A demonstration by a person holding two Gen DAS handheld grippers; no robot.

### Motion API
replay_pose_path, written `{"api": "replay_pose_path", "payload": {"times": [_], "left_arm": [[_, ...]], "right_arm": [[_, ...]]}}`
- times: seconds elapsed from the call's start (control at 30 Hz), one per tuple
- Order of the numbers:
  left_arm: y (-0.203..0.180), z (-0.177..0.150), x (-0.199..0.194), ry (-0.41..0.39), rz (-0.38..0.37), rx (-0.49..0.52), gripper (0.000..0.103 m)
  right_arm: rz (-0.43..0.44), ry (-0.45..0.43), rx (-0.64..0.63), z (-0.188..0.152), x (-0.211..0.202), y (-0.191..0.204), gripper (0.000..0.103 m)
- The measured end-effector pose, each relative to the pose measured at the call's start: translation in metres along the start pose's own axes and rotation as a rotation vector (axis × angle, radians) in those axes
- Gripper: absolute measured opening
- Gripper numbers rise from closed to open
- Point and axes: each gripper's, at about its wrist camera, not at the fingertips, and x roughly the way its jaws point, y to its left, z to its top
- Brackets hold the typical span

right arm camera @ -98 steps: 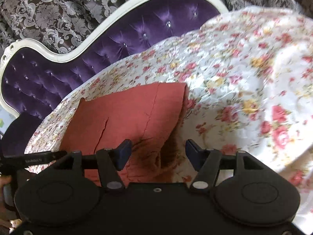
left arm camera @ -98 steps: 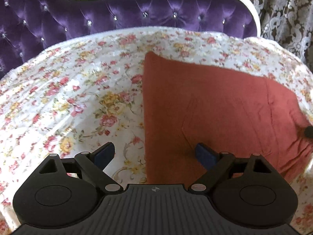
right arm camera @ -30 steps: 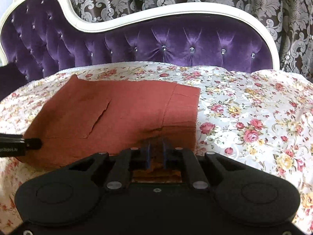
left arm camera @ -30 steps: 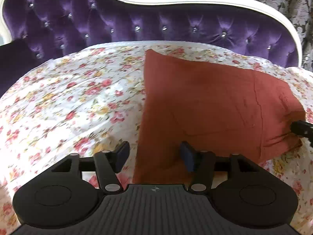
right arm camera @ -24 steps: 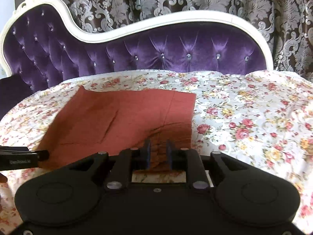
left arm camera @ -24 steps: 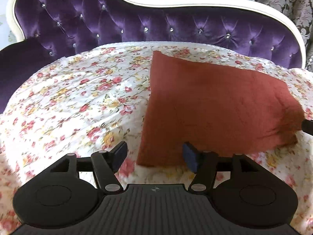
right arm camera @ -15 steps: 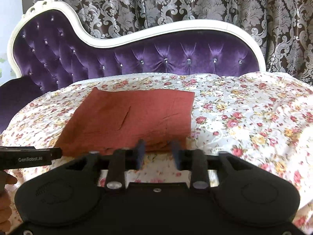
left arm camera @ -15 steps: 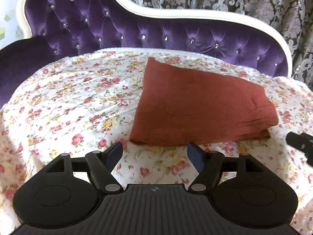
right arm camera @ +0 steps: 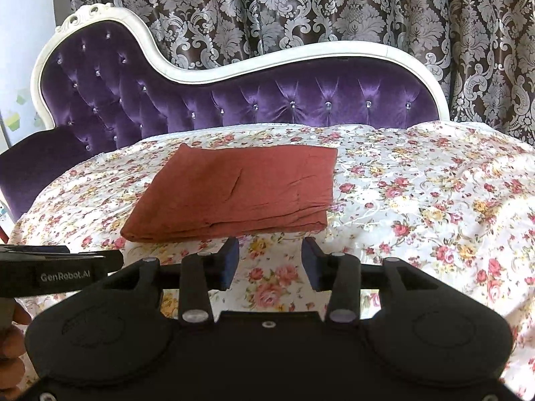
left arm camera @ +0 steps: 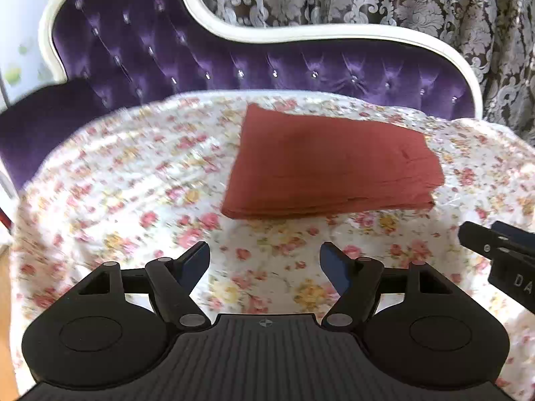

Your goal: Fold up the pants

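Black left gripper (left arm camera: 264,260) read "GenRobot.AI", jaws spread, nothing between; right gripper (right arm camera: 270,259) likewise spread and empty. Beyond them, the rust pants (right arm camera: 237,187) lay folded flat on the floral sheet (right arm camera: 418,193), long axis left-right, fold edges facing the grippers.

Rust-red pants (right arm camera: 234,187); floral sheet (right arm camera: 418,200) (pink, yellow roses); purple sofa (right arm camera: 301,100); damask curtain (right arm camera: 334,6).

Black hand-held gripper (right arm camera: 269,260) with blue pads (right arm camera: 230,260), silver screws, "GenRobot.AI" lettering.
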Motion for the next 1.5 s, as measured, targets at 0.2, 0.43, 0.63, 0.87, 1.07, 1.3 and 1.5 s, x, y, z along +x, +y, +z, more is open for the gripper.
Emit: {"api": "replay_pose_path", "payload": {"times": [0.2, 0.43, 0.63, 0.87, 1.07, 1.3, 1.5], "left_arm": [[-0.004, -0.006, -0.012, -0.045, 0.017, 0.038, 0.072], [-0.004, -0.009, -0.011, -0.016, -0.016, 0.02, 0.072], [-0.004, -0.011, -0.008, 0.001, -0.02, 0.019, 0.072], [-0.005, -0.011, -0.006, 0.01, -0.02, 0.022, 0.072], [-0.005, -0.012, -0.005, 0.015, -0.024, 0.016, 0.072], [-0.005, -0.012, -0.004, 0.022, -0.027, 0.013, 0.072], [-0.004, -0.011, -0.003, 0.022, -0.022, 0.01, 0.072]], "right_arm": [[-0.017, 0.013, -0.014, -0.008, -0.003, 0.006, 0.052], [-0.014, 0.03, -0.016, -0.013, -0.004, 0.007, 0.052], [-0.012, 0.029, -0.017, -0.012, -0.003, 0.007, 0.052], [-0.007, 0.039, -0.02, -0.012, -0.001, 0.008, 0.052], [-0.003, 0.042, -0.017, -0.012, 0.0, 0.008, 0.052], [0.0, 0.048, -0.02, -0.013, 0.002, 0.011, 0.052], [0.003, 0.054, -0.019, -0.013, 0.004, 0.011, 0.052]]}}
